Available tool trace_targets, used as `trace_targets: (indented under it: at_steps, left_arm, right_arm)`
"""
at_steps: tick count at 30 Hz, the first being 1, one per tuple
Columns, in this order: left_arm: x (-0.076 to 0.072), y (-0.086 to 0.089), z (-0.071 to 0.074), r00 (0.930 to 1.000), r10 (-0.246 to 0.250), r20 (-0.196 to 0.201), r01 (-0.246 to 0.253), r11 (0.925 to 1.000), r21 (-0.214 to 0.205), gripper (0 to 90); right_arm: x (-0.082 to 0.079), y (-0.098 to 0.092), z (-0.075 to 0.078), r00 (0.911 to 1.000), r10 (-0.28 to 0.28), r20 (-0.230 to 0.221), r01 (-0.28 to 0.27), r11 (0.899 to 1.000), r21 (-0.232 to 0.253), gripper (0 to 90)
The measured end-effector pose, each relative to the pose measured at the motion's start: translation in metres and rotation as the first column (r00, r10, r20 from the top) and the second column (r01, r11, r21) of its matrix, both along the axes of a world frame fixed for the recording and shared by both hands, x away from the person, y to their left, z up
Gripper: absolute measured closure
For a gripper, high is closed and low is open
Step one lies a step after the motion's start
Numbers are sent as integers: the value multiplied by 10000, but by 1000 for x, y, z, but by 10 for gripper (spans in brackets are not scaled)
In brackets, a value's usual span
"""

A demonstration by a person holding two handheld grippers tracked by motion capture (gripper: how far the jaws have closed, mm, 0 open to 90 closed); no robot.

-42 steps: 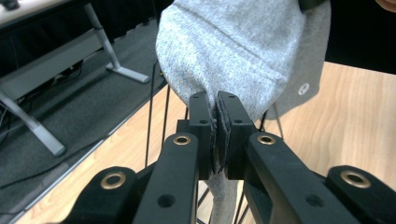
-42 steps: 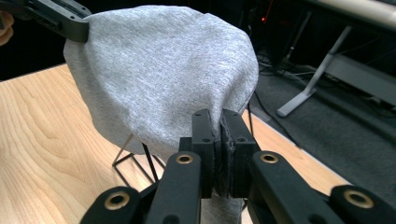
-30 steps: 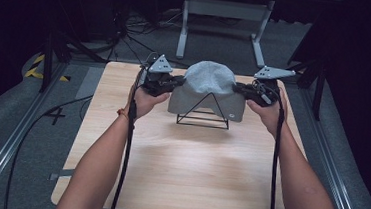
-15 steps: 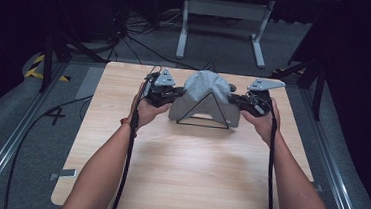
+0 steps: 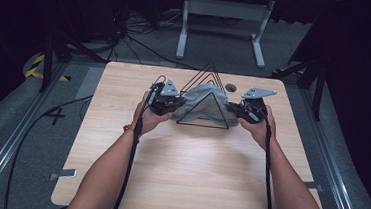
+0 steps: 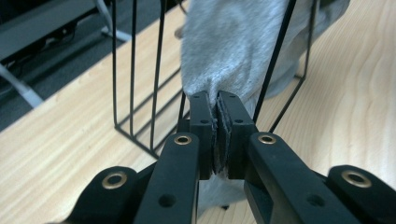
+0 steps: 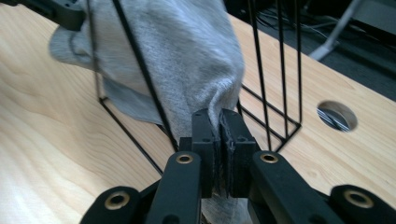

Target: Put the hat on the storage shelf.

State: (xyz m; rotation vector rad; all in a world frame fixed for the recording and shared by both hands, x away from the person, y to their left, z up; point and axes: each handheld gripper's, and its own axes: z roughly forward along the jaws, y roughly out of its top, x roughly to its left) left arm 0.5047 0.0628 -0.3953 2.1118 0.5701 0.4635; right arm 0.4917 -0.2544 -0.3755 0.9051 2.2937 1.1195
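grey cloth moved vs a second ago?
Yes. The grey cloth has come down: it sat above the wire rack, and now hangs low among its triangular frames, whose peaks stand above it.

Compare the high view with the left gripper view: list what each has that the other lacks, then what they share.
High view alone: the person's forearms, the right tongs gripping the cloth's other end, a white stand on the floor beyond the table.

Left gripper view alone: the left tongs seen close, their pads shut on a pinched fold of cloth.

Both: the grey cloth draped in the black wire rack on the wooden table.
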Motion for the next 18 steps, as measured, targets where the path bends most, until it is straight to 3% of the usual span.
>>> trace_targets:
  at_steps: [3,11,18]
  left_arm:
    - [2,0,-3,9999,133,-15,-133,9999,-56,855]
    - [-1,0,-1,9998,180,-118,-181,9997,-133,852]
    - [-10,11,9,9994,232,251,-236,9996,152,833]
  right_arm:
    - [2,-2,-3,9998,-175,-77,176,9997,182,851]
    - [0,1,-2,9997,-225,-15,225,9997,-4,849]
    - [-6,-2,5,9999,-139,55,140,9998,-167,817]
